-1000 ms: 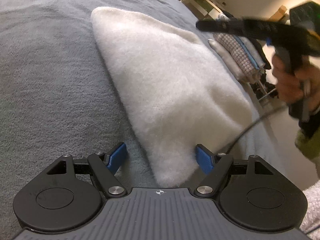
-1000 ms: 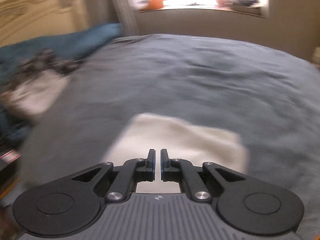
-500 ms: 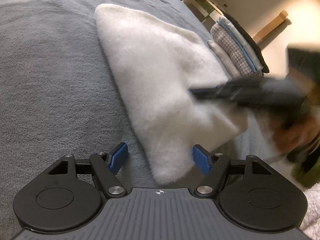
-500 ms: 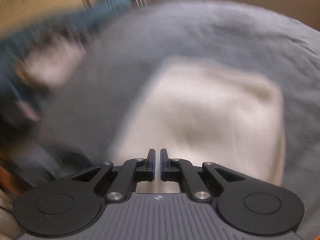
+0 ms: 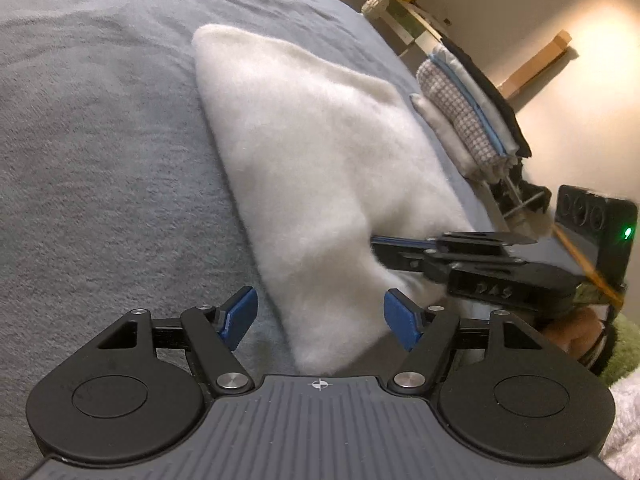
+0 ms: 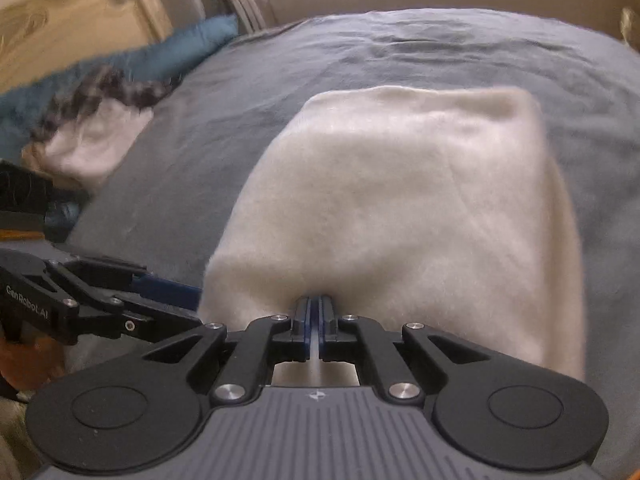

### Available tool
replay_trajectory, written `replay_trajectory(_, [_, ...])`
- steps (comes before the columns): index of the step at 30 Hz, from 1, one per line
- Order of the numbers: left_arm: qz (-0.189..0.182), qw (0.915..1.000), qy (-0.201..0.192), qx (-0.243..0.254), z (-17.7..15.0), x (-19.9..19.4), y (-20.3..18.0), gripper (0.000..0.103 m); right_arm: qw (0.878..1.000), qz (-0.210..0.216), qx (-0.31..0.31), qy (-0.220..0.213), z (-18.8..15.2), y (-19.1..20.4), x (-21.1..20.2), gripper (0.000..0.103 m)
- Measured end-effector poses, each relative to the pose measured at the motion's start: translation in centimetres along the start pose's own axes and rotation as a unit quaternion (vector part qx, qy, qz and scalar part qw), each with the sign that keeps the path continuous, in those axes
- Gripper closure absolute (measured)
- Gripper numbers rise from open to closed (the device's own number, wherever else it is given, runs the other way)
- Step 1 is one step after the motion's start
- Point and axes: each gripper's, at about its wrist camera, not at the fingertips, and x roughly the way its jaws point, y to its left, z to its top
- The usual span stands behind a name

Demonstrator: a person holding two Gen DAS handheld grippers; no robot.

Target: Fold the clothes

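A white fluffy garment point(image 5: 320, 160) lies folded on the grey-blue bed cover point(image 5: 100, 160). My left gripper point(image 5: 320, 316) stands open, its blue pads on either side of the garment's near corner without pressing on it. From the right, my right gripper point(image 5: 376, 248) reaches in shut, its tips pushed against the garment's side edge. In the right wrist view the garment point(image 6: 400, 200) fills the middle, and the right gripper point(image 6: 315, 308) has its tips buried in the near edge. No cloth shows between the closed fingers. The left gripper point(image 6: 192, 304) shows at the garment's left corner.
A stack of folded clothes point(image 5: 468, 120) stands beyond the bed's right edge. A loose heap of white and checked clothes point(image 6: 92, 128) lies on the bed's far left beside a blue cushion point(image 6: 180, 48). A hand in a green sleeve point(image 5: 616, 344) holds the right gripper.
The right gripper has come down from above the bed to the garment's side edge, staying shut. The left gripper has barely shifted, with the corner still between its pads.
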Motion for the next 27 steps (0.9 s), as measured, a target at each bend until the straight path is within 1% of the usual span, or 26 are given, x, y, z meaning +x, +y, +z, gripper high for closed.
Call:
replay_trajectory(1, [0.002, 1.0000, -0.003, 0.001, -0.1, -0.2, 0.1, 0.033, 1.000, 0.005, 0.008, -0.008, 0.2, -0.1, -0.5, 0.102])
replay_trajectory(3, [0.007, 0.9999, -0.009, 0.002, -0.2, -0.7, 0.2, 0.033, 0.999, 0.015, 0.019, -0.037, 0.7, -0.1, -2.0, 0.101])
replay_trajectory(4, [0.006, 0.9999, -0.012, 0.000, -0.1, -0.7, 0.3, 0.034, 0.999, 0.008, 0.022, -0.041, 0.7, -0.5, -2.2, 0.100])
replay_trajectory(5, [0.006, 0.9999, -0.016, -0.002, -0.1, -0.8, 0.4, 0.034, 0.999, -0.013, 0.024, -0.031, 0.4, -1.0, -1.9, 0.100])
replay_trajectory(6, [0.006, 0.9997, -0.024, -0.005, 0.3, -0.9, 0.6, 0.039, 0.999, -0.029, 0.026, -0.022, 0.0, -1.6, -1.5, 0.102])
replay_trajectory(7, [0.007, 0.9994, -0.032, -0.008, 0.6, -1.1, 0.8, 0.042, 0.999, -0.026, 0.038, -0.023, -0.5, -2.3, -1.2, 0.102])
replay_trajectory(8, [0.008, 0.9991, -0.040, -0.012, 0.9, -1.2, 0.9, 0.045, 0.997, -0.012, 0.068, -0.031, -0.6, -3.0, -1.3, 0.102])
replay_trajectory(10, [0.009, 0.9982, -0.057, -0.018, 1.5, -1.4, 1.3, 0.045, 0.992, 0.006, 0.119, -0.047, -0.3, -3.8, -2.0, 0.100])
replay_trajectory(11, [0.011, 0.9975, -0.065, -0.024, 2.0, -1.5, 1.6, 0.045, 0.990, 0.000, 0.125, -0.059, -0.2, -3.8, -2.4, 0.100])
replay_trajectory(13, [0.028, 0.9952, -0.079, -0.052, 3.9, -1.2, 2.4, 0.045, 0.988, -0.013, 0.133, -0.074, 0.1, -3.9, -2.9, 0.099])
replay_trajectory(14, [0.038, 0.9935, -0.083, -0.067, 5.0, -1.0, 2.8, 0.046, 0.988, -0.015, 0.138, -0.073, 0.2, -4.0, -2.9, 0.099])
replay_trajectory(15, [0.049, 0.9917, -0.087, -0.080, 6.2, -0.8, 3.3, 0.050, 0.987, -0.017, 0.143, -0.072, 0.3, -4.1, -2.9, 0.099])
replay_trajectory(19, [0.103, 0.9848, -0.086, -0.110, 11.7, 0.8, 5.0, 0.061, 0.990, -0.038, 0.118, -0.067, 0.9, -3.4, -2.7, 0.099])
replay_trajectory(20, [0.112, 0.9827, -0.085, -0.121, 13.1, 1.2, 5.5, 0.066, 0.991, -0.041, 0.112, -0.068, 0.8, -3.2, -2.7, 0.099])
replay_trajectory(21, [0.117, 0.9810, -0.083, -0.131, 13.8, 1.4, 6.1, 0.068, 0.991, -0.044, 0.107, -0.068, 0.8, -3.0, -2.7, 0.099])
replay_trajectory(22, [0.115, 0.9794, -0.078, -0.147, 14.5, 1.8, 6.7, 0.070, 0.991, -0.046, 0.105, -0.067, 0.7, -2.9, -2.7, 0.099])
replay_trajectory(24, [0.110, 0.9754, -0.070, -0.177, 15.6, 2.7, 7.8, 0.077, 0.991, -0.049, 0.104, -0.068, 0.6, -2.8, -2.7, 0.099])
replay_trajectory(27, [0.111, 0.9704, -0.064, -0.205, 15.8, 3.5, 8.8, 0.083, 0.991, -0.049, 0.102, -0.066, 0.5, -2.9, -2.8, 0.099])
